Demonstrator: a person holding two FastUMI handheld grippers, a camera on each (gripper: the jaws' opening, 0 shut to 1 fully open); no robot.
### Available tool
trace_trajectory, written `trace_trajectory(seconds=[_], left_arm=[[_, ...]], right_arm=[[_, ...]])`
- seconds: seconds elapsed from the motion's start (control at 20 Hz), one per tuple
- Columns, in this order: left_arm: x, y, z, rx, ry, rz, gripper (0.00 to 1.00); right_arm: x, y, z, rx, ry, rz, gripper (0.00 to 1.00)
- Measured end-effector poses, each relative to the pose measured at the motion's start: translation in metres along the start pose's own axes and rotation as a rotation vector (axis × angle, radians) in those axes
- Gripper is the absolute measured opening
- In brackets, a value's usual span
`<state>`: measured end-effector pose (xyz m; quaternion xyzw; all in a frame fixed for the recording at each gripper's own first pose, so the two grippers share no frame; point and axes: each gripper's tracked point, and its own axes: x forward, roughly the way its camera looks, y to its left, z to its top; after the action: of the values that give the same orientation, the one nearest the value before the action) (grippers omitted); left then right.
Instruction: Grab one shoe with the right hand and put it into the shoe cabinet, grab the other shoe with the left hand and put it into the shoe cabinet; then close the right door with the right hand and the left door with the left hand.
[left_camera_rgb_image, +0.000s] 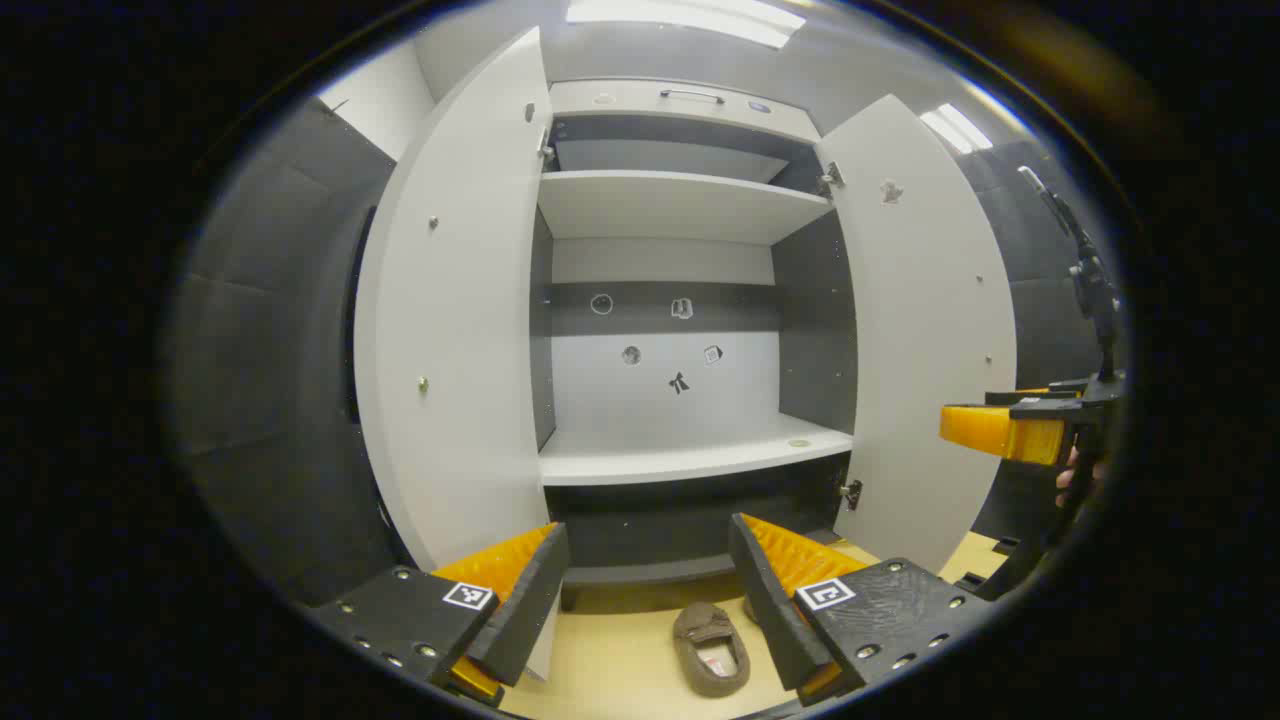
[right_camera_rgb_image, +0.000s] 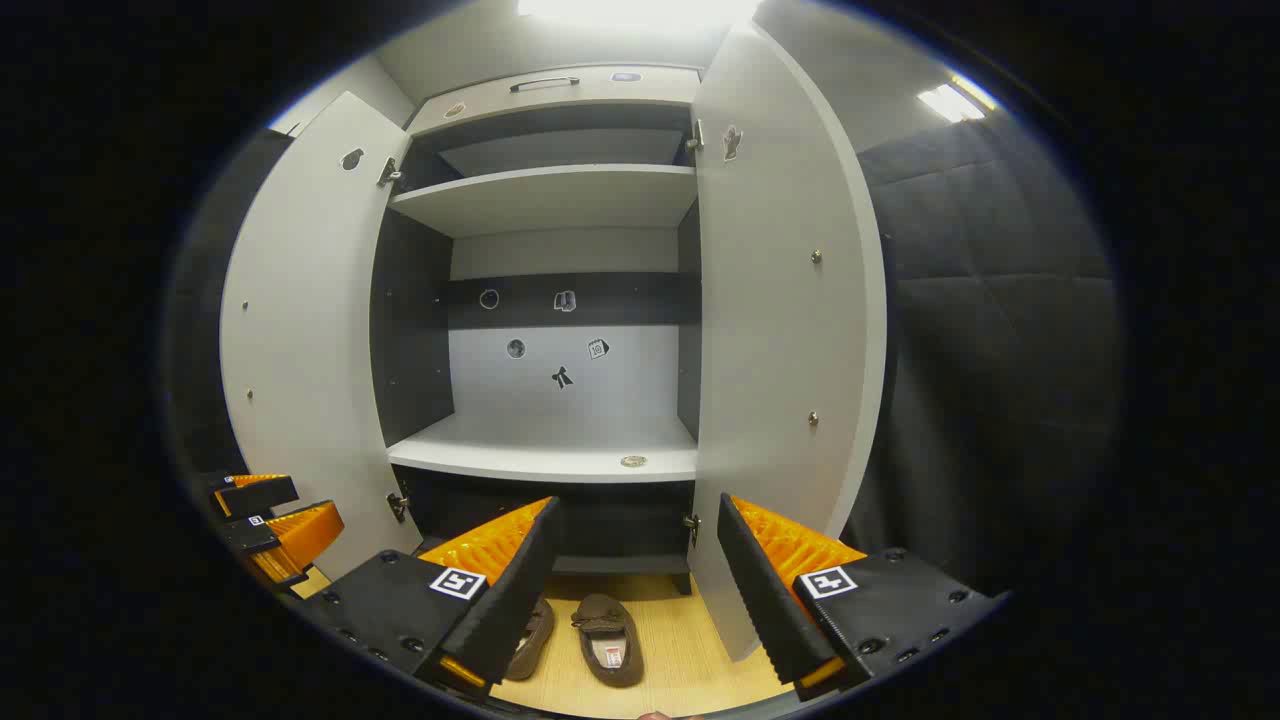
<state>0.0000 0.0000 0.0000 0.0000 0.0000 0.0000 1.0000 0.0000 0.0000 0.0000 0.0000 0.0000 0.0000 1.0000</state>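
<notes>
- Left gripper (left_camera_rgb_image: 648, 590): fingers spread wide, holding nothing, facing open shoe cabinet (left_camera_rgb_image: 690, 455)
- Right gripper (right_camera_rgb_image: 636, 575): also wide, nothing held
- 2 brown shoes (right_camera_rgb_image: 609, 638) side by side on wood floor (right_camera_rgb_image: 690, 640), near cabinet base
- Left door (left_camera_rgb_image: 460, 340) & right door (right_camera_rgb_image: 780, 340) both open

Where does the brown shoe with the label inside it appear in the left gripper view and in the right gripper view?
Left gripper view: the brown shoe lies on the floor at bottom centre, between the left gripper fingers, nearer its right finger.
Right gripper view: it lies at bottom centre, beside the second shoe.
Shared landmark: the middle shelf of the open shoe cabinet, above the shoe.
</notes>
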Motion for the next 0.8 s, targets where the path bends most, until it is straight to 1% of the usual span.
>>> trace_trajectory(seconds=[0.05,0.15,0.2,0.25,0.3,0.35,0.4,0.45,0.55,0.65,0.7,0.75,0.8], left_arm=[[-0.001,0.001,-0.002,-0.001,0.001,-0.003,0.93],[-0.003,0.005,-0.002,-0.001,0.004,-0.008,0.93],[-0.004,0.007,-0.002,0.002,0.007,-0.008,0.93],[-0.005,0.010,-0.002,0.004,0.007,-0.005,0.98],[-0.006,0.013,-0.002,0.006,0.007,0.001,0.98],[-0.009,0.018,0.000,0.005,0.003,0.012,0.93],[-0.012,0.020,0.002,0.003,-0.004,0.018,0.98],[-0.014,0.021,0.002,0.003,-0.007,0.017,0.98],[-0.017,0.022,0.002,0.001,-0.010,0.015,0.93],[-0.020,0.021,0.000,-0.008,-0.011,0.014,0.93],[-0.022,0.022,0.000,-0.013,-0.009,0.014,0.93],[-0.022,0.023,0.001,-0.015,-0.010,0.013,0.93],[-0.024,0.023,0.001,-0.013,-0.012,0.012,0.93]], right_arm=[[0.000,0.001,-0.002,-0.002,0.003,0.000,0.96],[-0.002,0.004,-0.003,-0.009,0.007,0.001,0.98],[-0.003,0.007,-0.003,-0.010,0.008,0.005,0.96],[-0.003,0.009,-0.004,-0.011,0.008,0.009,0.96],[-0.003,0.012,-0.005,-0.013,0.012,0.012,0.96],[-0.003,0.013,-0.007,-0.014,0.019,0.014,0.98],[-0.002,0.016,-0.008,-0.012,0.030,0.016,0.98],[-0.002,0.019,-0.011,-0.005,0.043,0.025,0.98],[-0.002,0.025,-0.008,0.012,0.039,0.043,0.96],[-0.001,0.025,-0.008,0.021,0.045,0.042,0.98],[0.000,0.026,-0.008,0.025,0.050,0.044,0.96],[0.001,0.025,-0.007,0.030,0.050,0.041,0.98],[0.002,0.023,-0.007,0.034,0.053,0.034,0.98]])
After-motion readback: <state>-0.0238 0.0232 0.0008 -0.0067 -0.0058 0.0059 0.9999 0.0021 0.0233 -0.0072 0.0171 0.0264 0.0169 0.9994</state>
